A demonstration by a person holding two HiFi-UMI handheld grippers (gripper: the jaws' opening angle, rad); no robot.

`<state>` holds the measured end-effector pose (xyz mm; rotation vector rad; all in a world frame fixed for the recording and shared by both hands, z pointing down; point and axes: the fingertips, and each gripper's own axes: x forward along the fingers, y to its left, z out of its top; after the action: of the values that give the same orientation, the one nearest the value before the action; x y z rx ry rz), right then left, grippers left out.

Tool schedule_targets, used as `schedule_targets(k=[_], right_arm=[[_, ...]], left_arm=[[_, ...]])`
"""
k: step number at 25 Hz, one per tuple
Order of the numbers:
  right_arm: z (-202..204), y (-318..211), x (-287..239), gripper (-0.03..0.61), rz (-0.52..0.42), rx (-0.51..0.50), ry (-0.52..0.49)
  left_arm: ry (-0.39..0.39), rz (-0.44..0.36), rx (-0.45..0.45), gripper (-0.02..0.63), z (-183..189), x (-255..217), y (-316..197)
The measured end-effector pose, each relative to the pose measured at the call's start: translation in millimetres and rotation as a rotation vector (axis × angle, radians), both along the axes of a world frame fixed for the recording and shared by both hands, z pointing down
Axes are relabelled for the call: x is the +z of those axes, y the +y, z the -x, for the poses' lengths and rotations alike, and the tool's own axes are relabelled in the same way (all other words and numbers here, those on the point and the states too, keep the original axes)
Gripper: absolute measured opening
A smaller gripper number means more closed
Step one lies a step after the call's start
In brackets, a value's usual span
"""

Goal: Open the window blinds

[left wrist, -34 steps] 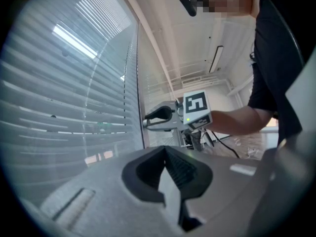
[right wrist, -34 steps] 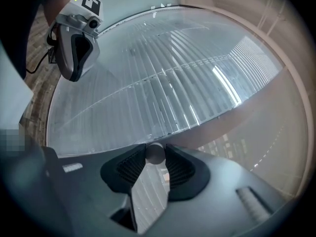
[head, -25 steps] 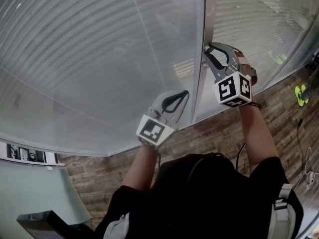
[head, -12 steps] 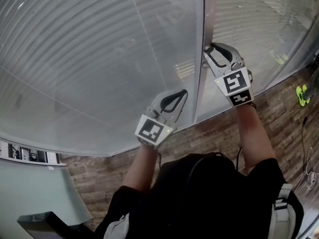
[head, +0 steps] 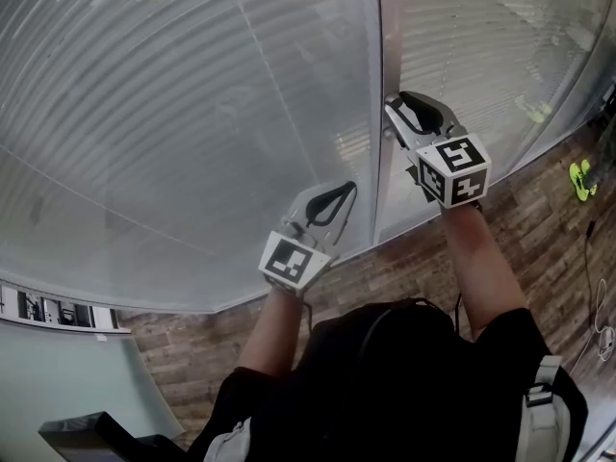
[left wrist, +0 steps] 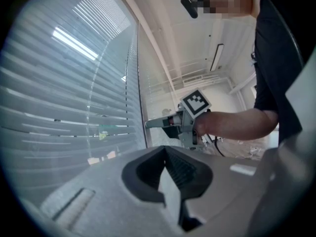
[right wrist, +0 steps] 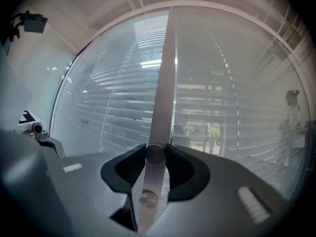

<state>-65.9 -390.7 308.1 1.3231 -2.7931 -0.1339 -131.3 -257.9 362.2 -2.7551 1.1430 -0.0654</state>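
Observation:
Grey slatted window blinds [head: 144,114] hang behind curved glass panes, split by an upright metal post [head: 388,75]. In the right gripper view a small round knob [right wrist: 155,153] sticks out of that post [right wrist: 165,73], and my right gripper [right wrist: 155,151] is shut on it, one pad on each side. A second knob [right wrist: 148,199] sits lower on the post. The head view shows the right gripper [head: 392,115] against the post at chest height. To its lower left, my left gripper [head: 346,191] is held level near the glass, shut and holding nothing. Its jaws [left wrist: 165,152] meet.
A brown plank floor [head: 539,219] runs along the foot of the glass, with a green object [head: 580,176] and cables [head: 602,335] at the right. A pale ledge [head: 58,306] juts in at the lower left. A person [right wrist: 292,117] stands beyond the blinds.
The right gripper has rolled about its own axis while staying on the knob, and its marker cube shows a different face. The left gripper has stayed where it was.

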Motion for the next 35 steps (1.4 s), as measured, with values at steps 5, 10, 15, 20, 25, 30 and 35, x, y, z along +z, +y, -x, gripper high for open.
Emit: schedule_targets(k=[5, 10, 15, 20, 25, 30, 35], right_arm=[[-1.2, -0.3, -1.3, 0.13, 0.039, -0.001, -0.088], [-3.0, 0.0, -3.8, 0.13, 0.086, 0.017, -0.234], [-4.4, 0.0, -3.5, 0.13, 0.08, 0.03, -0.238], [-4.1, -1.4, -3.0, 0.13, 0.081, 0.027, -0.237], [-4.4, -2.8, -2.2, 0.132, 0.086, 0.023, -0.24], [-4.0, -2.0, -0.3, 0.154, 0.075, 0.008, -0.215], [-3.4, 0.2, 3.1, 0.21, -0.023, 0.012, -0.031]], left_arm=[[0.002, 0.001, 0.004, 0.005, -1.3, -0.1, -0.8], [0.009, -0.003, 0.012, 0.005, -2.6, -1.8, -1.0], [-0.001, 0.0, 0.005, 0.005, -0.8, -0.8, -1.4], [-0.001, -0.003, 0.008, 0.005, -0.9, -0.6, -2.9], [-0.002, -0.002, 0.014, 0.005, -3.6, 0.3, -3.2], [0.004, -0.015, 0.015, 0.005, -4.6, 0.4, -2.4], [0.007, -0.003, 0.015, 0.005, -6.5, 0.0, -3.4]])
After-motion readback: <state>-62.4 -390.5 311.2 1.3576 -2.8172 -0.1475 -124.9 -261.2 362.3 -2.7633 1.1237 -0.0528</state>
